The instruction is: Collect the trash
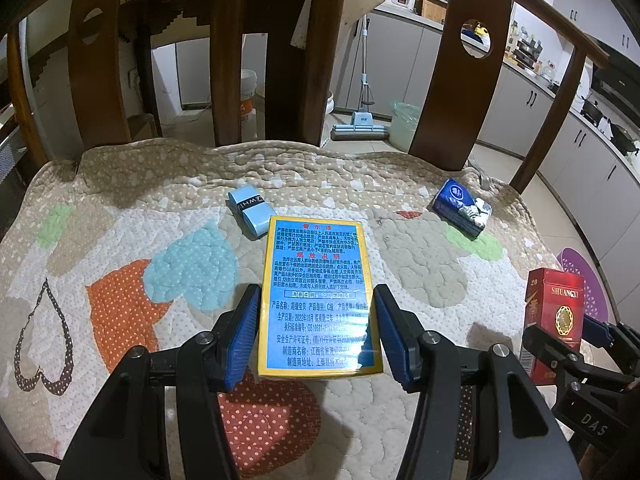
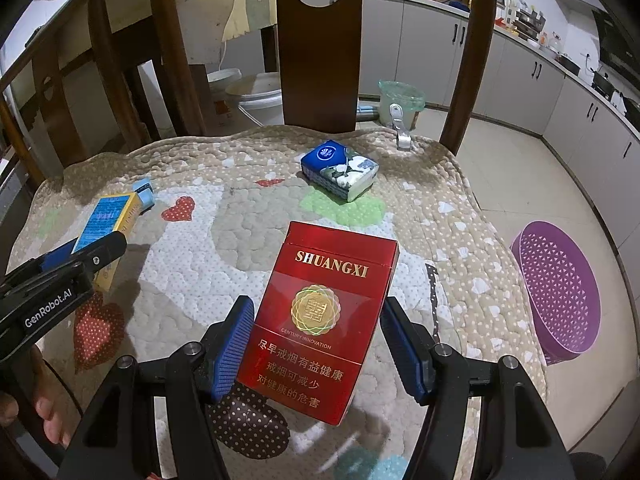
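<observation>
My left gripper (image 1: 316, 334) is shut on a yellow-edged blue box (image 1: 318, 296) with printed text and holds it over the quilted chair cushion (image 1: 160, 208). My right gripper (image 2: 316, 344) is shut on a red SHUANGXI cigarette pack (image 2: 320, 320), lifted above the cushion; the pack also shows in the left wrist view (image 1: 554, 320). A light blue wrapped roll (image 1: 248, 210) lies beyond the box. A dark blue tissue pack (image 2: 340, 170) lies at the far side of the cushion, also in the left wrist view (image 1: 462, 208).
A purple perforated basket (image 2: 560, 292) stands on the floor right of the chair. The wooden chair back (image 2: 320, 48) rises behind the cushion. A lined bin (image 2: 400, 100), a mop (image 1: 360, 128) and buckets stand on the tiled floor beyond. Kitchen cabinets run along the right.
</observation>
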The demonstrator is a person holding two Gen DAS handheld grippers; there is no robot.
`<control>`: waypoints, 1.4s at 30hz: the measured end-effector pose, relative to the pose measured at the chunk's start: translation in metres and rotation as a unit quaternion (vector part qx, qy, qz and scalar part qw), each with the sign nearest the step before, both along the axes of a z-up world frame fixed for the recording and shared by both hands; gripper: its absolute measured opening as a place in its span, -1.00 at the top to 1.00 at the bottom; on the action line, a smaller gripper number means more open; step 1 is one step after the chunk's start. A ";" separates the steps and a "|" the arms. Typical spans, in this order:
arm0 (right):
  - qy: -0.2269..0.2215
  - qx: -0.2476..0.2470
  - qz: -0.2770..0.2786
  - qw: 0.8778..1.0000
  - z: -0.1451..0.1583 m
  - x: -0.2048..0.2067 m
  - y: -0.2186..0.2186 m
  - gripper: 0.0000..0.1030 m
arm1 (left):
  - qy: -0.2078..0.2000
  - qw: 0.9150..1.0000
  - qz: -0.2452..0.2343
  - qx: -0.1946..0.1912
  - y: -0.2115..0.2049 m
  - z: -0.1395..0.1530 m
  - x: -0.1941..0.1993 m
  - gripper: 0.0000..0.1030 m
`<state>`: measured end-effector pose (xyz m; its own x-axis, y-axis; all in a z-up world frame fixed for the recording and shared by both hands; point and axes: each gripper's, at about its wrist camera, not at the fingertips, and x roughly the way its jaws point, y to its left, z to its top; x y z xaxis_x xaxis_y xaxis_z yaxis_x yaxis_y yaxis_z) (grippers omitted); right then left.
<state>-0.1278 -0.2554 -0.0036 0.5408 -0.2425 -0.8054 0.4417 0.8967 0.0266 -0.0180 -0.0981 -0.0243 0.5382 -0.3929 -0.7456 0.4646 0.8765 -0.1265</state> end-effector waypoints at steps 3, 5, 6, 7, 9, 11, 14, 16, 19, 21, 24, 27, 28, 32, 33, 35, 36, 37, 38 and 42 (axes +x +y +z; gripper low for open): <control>-0.001 0.004 -0.001 1.000 0.000 0.000 0.001 -0.35 | 0.001 1.000 0.001 0.000 0.000 0.000 0.000 -0.07; -0.001 0.004 0.000 1.000 0.000 0.000 0.001 -0.35 | 0.000 1.000 0.001 0.000 0.000 0.000 0.000 -0.07; -0.001 0.005 0.000 1.000 0.000 0.000 0.001 -0.35 | 0.000 1.000 0.001 0.000 0.000 0.000 0.000 -0.07; -0.002 0.006 0.000 1.000 0.000 0.000 0.001 -0.35 | 0.000 1.000 0.001 0.000 0.000 0.000 0.000 -0.07; -0.003 0.007 -0.001 1.000 -0.001 -0.001 0.001 -0.35 | 0.000 1.000 0.001 0.000 -0.001 -0.001 0.000 -0.07; -0.003 0.009 -0.001 1.000 -0.001 -0.001 0.000 -0.35 | 0.000 1.000 0.001 0.000 -0.001 -0.001 0.000 -0.07; -0.005 0.011 -0.001 1.000 -0.001 -0.002 0.001 -0.35 | 0.000 1.000 0.001 0.001 -0.001 -0.001 0.000 -0.07; -0.006 0.013 0.000 1.000 -0.001 -0.002 0.000 -0.35 | 0.000 1.000 0.000 0.002 -0.002 -0.002 0.000 -0.07; -0.007 0.014 0.000 1.000 -0.001 -0.003 0.000 -0.35 | 0.000 1.000 -0.002 0.006 -0.004 -0.003 -0.001 -0.07; -0.008 0.017 0.000 1.000 -0.001 -0.003 0.000 -0.35 | 0.000 1.000 -0.003 0.008 -0.005 -0.005 -0.001 -0.07; -0.010 0.019 -0.002 1.000 0.000 -0.004 -0.002 -0.35 | -0.002 1.000 -0.005 0.011 -0.007 -0.005 -0.002 -0.07; -0.012 0.024 -0.005 1.000 0.000 -0.006 -0.004 -0.35 | -0.003 1.000 -0.007 0.014 -0.009 -0.006 -0.002 -0.07; -0.013 0.025 -0.006 1.000 0.000 -0.006 -0.004 -0.35 | -0.003 1.000 -0.007 0.015 -0.009 -0.007 -0.003 -0.07; -0.017 0.030 -0.010 0.999 0.000 -0.009 -0.006 -0.35 | -0.004 1.000 -0.010 0.021 -0.013 -0.009 -0.004 -0.07; -0.018 0.031 -0.010 0.999 0.000 -0.009 -0.006 -0.35 | -0.005 1.000 -0.011 0.023 -0.014 -0.009 -0.005 -0.07; -0.020 0.033 -0.010 0.999 -0.001 -0.010 -0.008 -0.35 | -0.006 1.000 -0.013 0.026 -0.015 -0.009 -0.006 -0.07; -0.021 0.035 -0.011 0.999 -0.001 -0.011 -0.009 -0.35 | -0.006 1.000 -0.015 0.027 -0.016 -0.009 -0.007 -0.07; -0.023 0.037 -0.011 0.999 -0.001 -0.012 -0.011 -0.35 | -0.007 0.999 -0.018 0.027 -0.017 -0.008 -0.009 -0.07; -0.024 0.038 -0.012 0.999 0.000 -0.013 -0.013 -0.35 | -0.008 0.999 -0.020 0.028 -0.017 -0.008 -0.011 -0.07; -0.035 0.047 -0.015 0.998 0.002 -0.019 -0.022 -0.35 | -0.018 0.999 -0.034 0.035 -0.021 -0.008 -0.024 -0.07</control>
